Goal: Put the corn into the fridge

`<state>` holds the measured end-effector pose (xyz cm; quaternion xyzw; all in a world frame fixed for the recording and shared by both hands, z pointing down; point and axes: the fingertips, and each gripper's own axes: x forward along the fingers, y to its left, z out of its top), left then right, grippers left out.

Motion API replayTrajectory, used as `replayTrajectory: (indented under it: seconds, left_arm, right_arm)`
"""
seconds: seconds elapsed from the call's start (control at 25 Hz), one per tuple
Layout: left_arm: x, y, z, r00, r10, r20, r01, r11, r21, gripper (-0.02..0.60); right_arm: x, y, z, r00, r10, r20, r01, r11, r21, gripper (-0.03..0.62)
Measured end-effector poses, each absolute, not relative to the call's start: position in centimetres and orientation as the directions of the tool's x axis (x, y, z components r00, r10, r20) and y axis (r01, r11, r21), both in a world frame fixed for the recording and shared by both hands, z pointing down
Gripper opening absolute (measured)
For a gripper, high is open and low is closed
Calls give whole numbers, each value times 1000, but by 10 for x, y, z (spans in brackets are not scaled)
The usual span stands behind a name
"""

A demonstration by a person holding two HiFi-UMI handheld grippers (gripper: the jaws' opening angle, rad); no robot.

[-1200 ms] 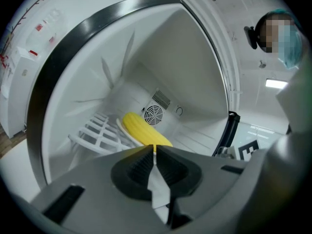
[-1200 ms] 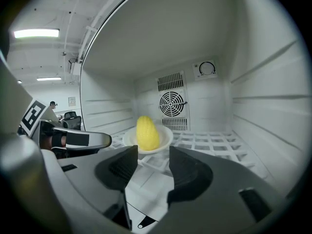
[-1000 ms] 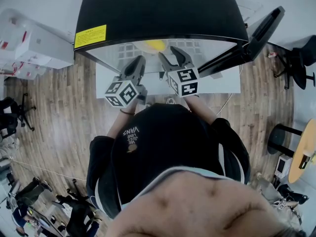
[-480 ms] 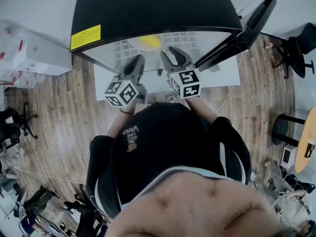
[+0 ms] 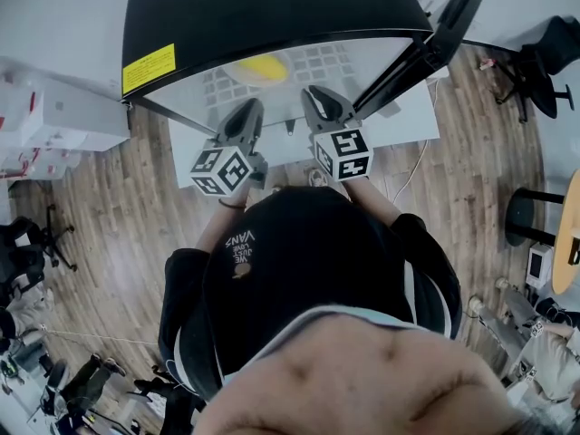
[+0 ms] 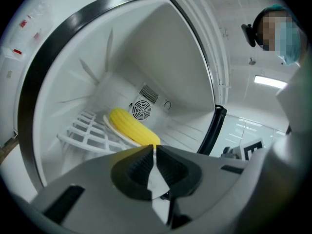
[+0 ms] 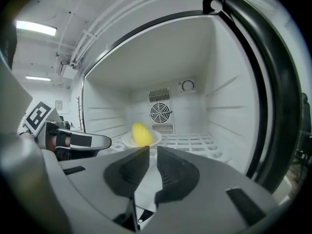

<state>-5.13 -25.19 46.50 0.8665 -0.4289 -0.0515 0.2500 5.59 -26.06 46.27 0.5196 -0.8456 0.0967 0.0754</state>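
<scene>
Head view: left tongs [image 5: 251, 109] shut, right tongs [image 5: 318, 95] empty, closing, both level before fridge [image 5: 272, 16].

We hold the left gripper [image 5: 246, 116] and the right gripper [image 5: 319, 102] side by side ahead of the torso, pointing forward and slightly below level, with the left forearm [image 5: 220, 227] and the right forearm [image 5: 373, 199] extended behind them. The left gripper's jaws stand together, with nothing between them. The right gripper's jaws are closing with a narrow gap between the pads, and nothing lies in that gap.
</scene>
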Motion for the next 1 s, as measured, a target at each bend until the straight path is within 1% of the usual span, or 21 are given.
replayTrajectory:
  seconds: [0.68,1.0]
  left_arm:
    - [-51,-234,470,699,-703,132,-672,-581,460,29]
    - [-50,-222,472,730,-672,123,-640,-611,465,29]
  right_arm:
    - [63,-227,466,-333,-918,215,-943,325,-73,13]
    - [61,-210,469,-303,-926,223,-953,298,-60,12]
